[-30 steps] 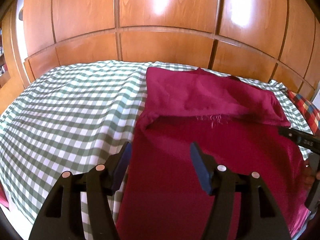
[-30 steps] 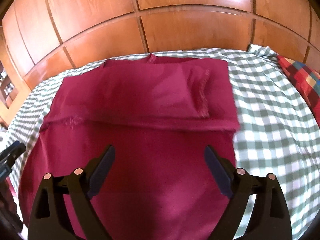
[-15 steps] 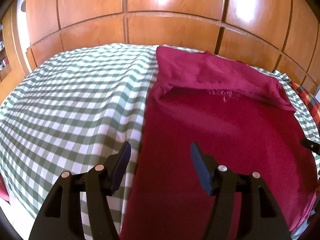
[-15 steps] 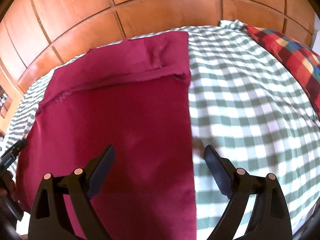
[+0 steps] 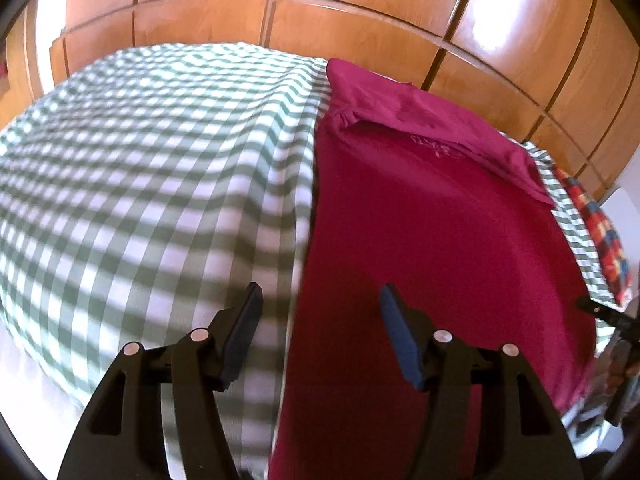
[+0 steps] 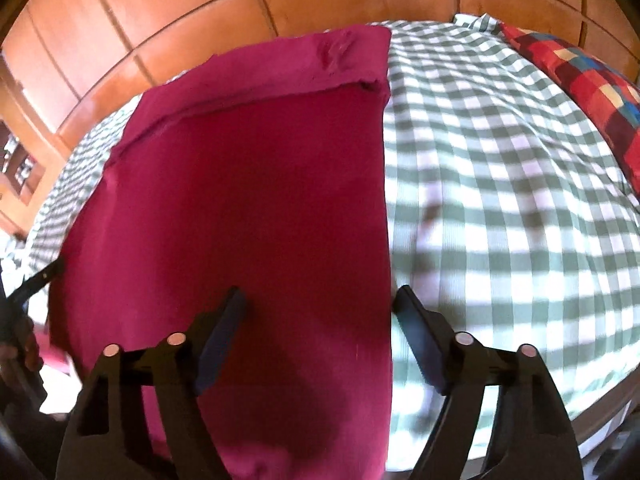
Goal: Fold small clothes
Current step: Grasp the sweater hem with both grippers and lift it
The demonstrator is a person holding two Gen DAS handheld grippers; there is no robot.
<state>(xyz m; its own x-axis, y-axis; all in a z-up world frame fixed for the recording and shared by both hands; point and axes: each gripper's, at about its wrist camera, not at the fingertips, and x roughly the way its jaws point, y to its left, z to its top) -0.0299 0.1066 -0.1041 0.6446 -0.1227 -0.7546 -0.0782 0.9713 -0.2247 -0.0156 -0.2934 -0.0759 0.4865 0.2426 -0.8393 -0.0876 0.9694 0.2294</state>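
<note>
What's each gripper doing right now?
Left gripper: open, holding nothing, straddling shirt edge.
Right gripper: open, has just been closing, shirt edge between fingers, not gripped.

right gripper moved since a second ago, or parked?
Yes. The right gripper has shifted right against the red garment: earlier both fingers were over the cloth, now they straddle its right edge above the checked sheet. Its jaws have just been closing, nothing gripped.

wrist views, steep, close, sharing garment
</note>
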